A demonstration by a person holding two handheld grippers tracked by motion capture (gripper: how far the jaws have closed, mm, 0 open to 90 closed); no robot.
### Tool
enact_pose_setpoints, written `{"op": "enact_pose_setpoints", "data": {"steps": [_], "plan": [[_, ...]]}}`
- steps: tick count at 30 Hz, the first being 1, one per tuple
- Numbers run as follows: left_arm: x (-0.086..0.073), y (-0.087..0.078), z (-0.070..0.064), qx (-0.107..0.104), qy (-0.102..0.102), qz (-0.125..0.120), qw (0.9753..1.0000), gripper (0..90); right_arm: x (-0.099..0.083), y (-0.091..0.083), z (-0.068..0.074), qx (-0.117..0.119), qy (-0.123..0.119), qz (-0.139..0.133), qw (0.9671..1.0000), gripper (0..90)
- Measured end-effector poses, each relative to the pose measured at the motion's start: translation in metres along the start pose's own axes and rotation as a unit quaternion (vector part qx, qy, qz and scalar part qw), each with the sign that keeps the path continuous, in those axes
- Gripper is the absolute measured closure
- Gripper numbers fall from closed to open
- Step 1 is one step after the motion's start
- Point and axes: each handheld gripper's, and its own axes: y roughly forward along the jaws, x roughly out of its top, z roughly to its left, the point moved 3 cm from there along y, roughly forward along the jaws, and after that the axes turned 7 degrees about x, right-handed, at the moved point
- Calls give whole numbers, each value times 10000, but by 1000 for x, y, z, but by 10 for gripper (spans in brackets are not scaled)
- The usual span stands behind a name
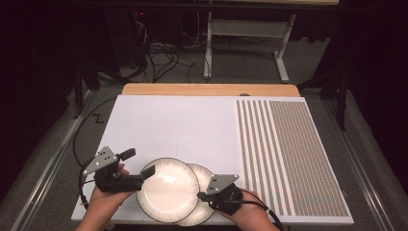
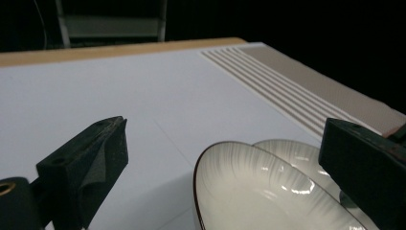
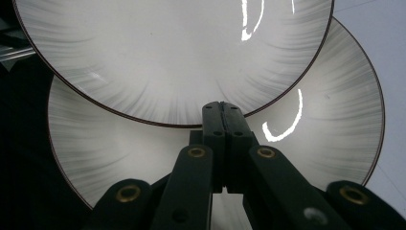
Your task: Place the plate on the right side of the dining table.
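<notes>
From the high view I see two white plates with dark rims overlapping at the near edge of the white board point(image 1: 168, 120): the upper plate point(image 1: 167, 189) lies partly over the lower plate point(image 1: 204, 192), which pokes out to its right. My left gripper point(image 1: 137, 162) sits just left of the upper plate, its jaws spread apart, one near that plate's rim. My right gripper point(image 1: 201, 196) rests over the lower plate. The right part of the board carries a striped panel point(image 1: 288, 154) of brown and white lines; I can read no writing or labels anywhere. In the left gripper view, the jaws stand wide apart, holding nothing, with the upper plate point(image 2: 258, 191) between them and the lower plate point(image 2: 306, 155) behind it. In the right gripper view, the jaws are pressed together with nothing clearly between them, their tip touching the upper plate's point(image 3: 172, 52) rim above the lower plate point(image 3: 330, 105).
</notes>
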Motion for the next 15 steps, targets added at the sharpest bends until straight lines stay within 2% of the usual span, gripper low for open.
{"op": "enact_pose_setpoints", "data": {"steps": [2,4,8,12,15], "plan": [[1,2,1,-29,1,240,9997,35,0,0,0,3,0,4,10000,900],[3,2,2,-35,-9,371,9993,35,0,0,0,3,-2,7,10000,900],[12,3,1,-188,-91,683,9974,40,0,0,0,12,-1,-1,10000,900],[19,3,0,-267,-83,1086,9937,43,0,0,0,9,-17,0,10000,900],[20,3,4,-279,-229,1362,9900,43,0,0,0,5,-19,10,10000,900]]}}
